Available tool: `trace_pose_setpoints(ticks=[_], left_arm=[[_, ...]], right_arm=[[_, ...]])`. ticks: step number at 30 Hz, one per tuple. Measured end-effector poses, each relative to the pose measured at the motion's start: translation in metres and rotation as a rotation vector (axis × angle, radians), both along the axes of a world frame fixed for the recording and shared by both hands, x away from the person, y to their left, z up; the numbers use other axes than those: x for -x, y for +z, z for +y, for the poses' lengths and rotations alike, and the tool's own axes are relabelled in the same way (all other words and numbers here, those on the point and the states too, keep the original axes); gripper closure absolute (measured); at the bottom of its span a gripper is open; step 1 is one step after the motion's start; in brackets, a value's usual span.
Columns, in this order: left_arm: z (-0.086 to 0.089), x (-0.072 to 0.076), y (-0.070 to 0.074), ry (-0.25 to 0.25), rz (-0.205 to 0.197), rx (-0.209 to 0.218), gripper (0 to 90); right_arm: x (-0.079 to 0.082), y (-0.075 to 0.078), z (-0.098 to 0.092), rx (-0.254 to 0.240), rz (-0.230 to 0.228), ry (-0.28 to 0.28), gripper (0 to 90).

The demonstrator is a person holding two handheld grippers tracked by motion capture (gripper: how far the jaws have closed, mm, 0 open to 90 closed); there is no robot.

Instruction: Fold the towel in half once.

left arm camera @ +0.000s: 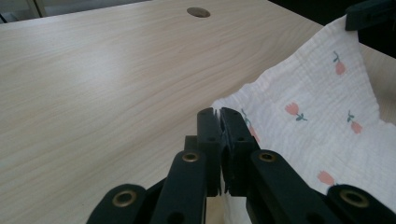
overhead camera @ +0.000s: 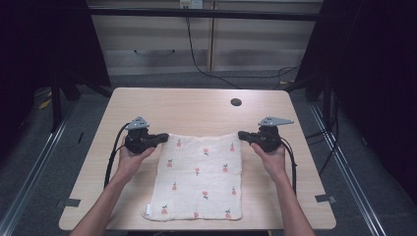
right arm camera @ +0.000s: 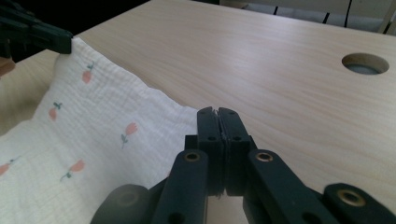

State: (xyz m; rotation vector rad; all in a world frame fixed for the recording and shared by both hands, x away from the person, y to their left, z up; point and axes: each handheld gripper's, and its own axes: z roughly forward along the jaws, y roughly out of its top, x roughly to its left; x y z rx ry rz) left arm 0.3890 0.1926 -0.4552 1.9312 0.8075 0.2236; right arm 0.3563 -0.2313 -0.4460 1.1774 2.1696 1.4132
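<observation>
A white cloth (overhead camera: 199, 174) printed with small pink flowers lies spread on the wooden table (overhead camera: 196, 105). My left gripper (overhead camera: 165, 137) is shut on the cloth's far left corner, its jaws pressed together over the fabric edge (left arm camera: 218, 116). My right gripper (overhead camera: 241, 134) is shut on the far right corner (right arm camera: 217, 113). Between the two grippers the far edge of the cloth (left arm camera: 327, 88) is lifted a little and pulled taut. The near part of the cloth (right arm camera: 84, 154) rests flat on the table, reaching almost to the front edge.
A round cable hole (overhead camera: 236, 102) sits in the table at the back right, beyond the cloth. Bare tabletop lies behind and to both sides of the cloth. Dark curtains and cables surround the table; a cabinet stands behind it.
</observation>
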Motion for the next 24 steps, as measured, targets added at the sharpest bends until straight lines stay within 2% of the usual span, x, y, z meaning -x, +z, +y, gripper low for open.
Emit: trace_pose_setpoints(ticks=[3, 5, 9, 15, 21, 24], left_arm=[[0.001, 0.002, 0.006, 0.006, -0.017, 0.013, 87.4], [0.002, 0.001, 0.011, 0.015, -0.022, 0.039, 87.5], [-0.002, 0.003, 0.019, 0.022, -0.046, 0.036, 87.5], [-0.006, 0.001, 0.029, 0.026, -0.051, 0.029, 87.5], [-0.009, 0.004, 0.056, 0.003, -0.096, 0.048, 87.5], [-0.010, 0.010, 0.056, -0.016, -0.104, 0.043, 87.5]], right_arm=[[0.001, 0.009, -0.002, -0.011, -0.024, -0.001, 88.7], [0.000, 0.014, -0.004, -0.021, -0.039, -0.003, 88.7], [-0.002, 0.023, -0.008, -0.045, -0.061, -0.016, 88.7], [-0.008, 0.039, -0.015, -0.056, -0.084, -0.039, 88.7], [-0.008, 0.058, -0.018, -0.061, -0.114, -0.043, 88.7], [-0.003, 0.060, -0.017, -0.068, -0.116, -0.022, 88.9]])
